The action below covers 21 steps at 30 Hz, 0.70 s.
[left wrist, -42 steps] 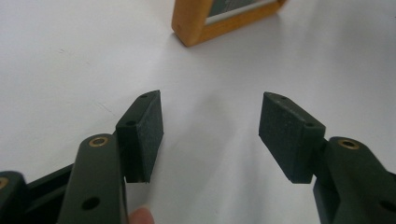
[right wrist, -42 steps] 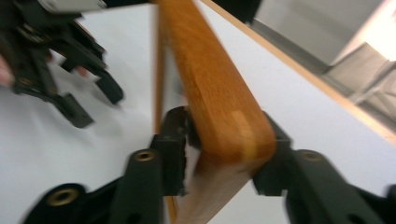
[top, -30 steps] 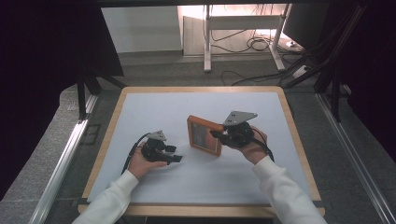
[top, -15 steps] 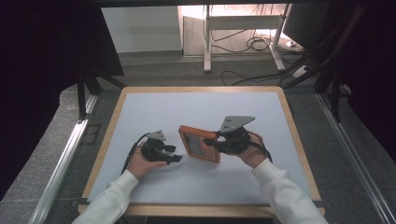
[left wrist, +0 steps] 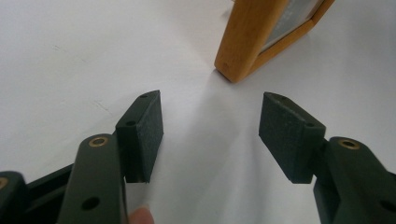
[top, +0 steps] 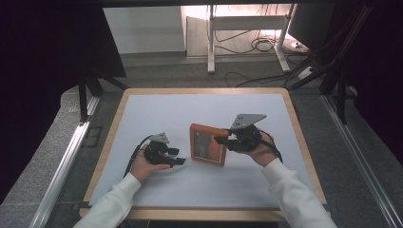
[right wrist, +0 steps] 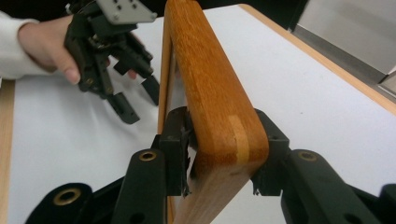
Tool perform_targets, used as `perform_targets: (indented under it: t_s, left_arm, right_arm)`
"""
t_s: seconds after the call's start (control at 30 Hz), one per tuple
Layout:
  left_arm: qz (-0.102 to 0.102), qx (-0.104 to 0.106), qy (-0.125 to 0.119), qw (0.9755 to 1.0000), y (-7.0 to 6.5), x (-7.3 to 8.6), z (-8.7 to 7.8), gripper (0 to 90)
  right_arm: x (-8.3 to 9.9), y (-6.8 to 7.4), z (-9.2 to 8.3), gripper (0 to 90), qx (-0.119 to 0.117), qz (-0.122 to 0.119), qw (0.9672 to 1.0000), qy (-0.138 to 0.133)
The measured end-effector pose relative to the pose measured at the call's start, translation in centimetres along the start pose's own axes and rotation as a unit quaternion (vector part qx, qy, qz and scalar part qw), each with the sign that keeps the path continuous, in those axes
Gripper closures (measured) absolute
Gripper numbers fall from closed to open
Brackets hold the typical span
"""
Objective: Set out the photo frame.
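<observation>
Right gripper view: my right gripper (right wrist: 219,161), its jaws just loosening, pinches the wooden picture frame (right wrist: 210,93). It could perhaps slip. My left gripper (left wrist: 210,135) is spread, empty.

Wood-edged white table (top: 142,97) on grey floor (top: 157,71), white wall panel (top: 142,28), cables (top: 259,45) beyond, dark sides.

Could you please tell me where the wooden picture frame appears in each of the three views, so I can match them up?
High view: the wooden picture frame stands mid-table, clamped by the right gripper.
Left gripper view: its lower corner at top right, beyond the open left gripper.
Right gripper view: its edge rises at centre between the jaws.
Shared landmark: the white table surface.
</observation>
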<state>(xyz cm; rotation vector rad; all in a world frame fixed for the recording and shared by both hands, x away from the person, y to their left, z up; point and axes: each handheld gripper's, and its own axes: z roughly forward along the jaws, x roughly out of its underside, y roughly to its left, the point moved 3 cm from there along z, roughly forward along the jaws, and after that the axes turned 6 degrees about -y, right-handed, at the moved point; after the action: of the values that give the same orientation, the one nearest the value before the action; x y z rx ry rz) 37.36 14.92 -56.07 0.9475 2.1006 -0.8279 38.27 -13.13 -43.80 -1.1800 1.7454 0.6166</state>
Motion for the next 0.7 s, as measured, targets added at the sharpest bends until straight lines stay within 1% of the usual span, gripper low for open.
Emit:
perform_targets:
  t_s: [0.13,0.2,0.3,0.4,0.43,0.57,0.7]
  left_arm:
    - [0.002,0.000,0.001,1.0000,0.0,0.0,0.0,39.5]
    - [0.000,0.000,0.001,1.0000,0.0,0.0,-0.1,39.5]
    - [0.000,0.000,0.000,1.0000,0.0,0.0,-0.1,39.5]
    - [-0.001,0.000,-0.002,1.0000,0.0,0.0,-0.1,39.5]
    - [0.001,0.001,-0.002,1.0000,0.1,0.0,-0.1,39.5]
    - [-0.001,-0.001,-0.004,1.0000,0.1,0.0,-0.1,39.4]
    - [0.002,0.000,-0.004,1.0000,0.1,0.0,-0.1,39.4]
  right_arm:
    - [-0.1,-0.7,0.1,58.5,0.022,0.005,0.9997,-0.004]
    - [0.0,-1.1,0.2,56.6,0.031,0.009,0.9995,-0.005]
    - [0.0,-1.7,0.3,55.1,0.049,0.015,0.9987,-0.004]
    - [0.2,-2.1,0.6,53.1,0.058,0.019,0.9981,-0.002]
    - [0.2,-2.2,0.6,52.5,0.062,0.021,0.9979,-0.001]
    - [0.4,-2.6,0.9,49.4,0.075,0.023,0.9969,0.005]
    - [0.5,-2.7,1.1,48.3,0.079,0.027,0.9965,0.005]
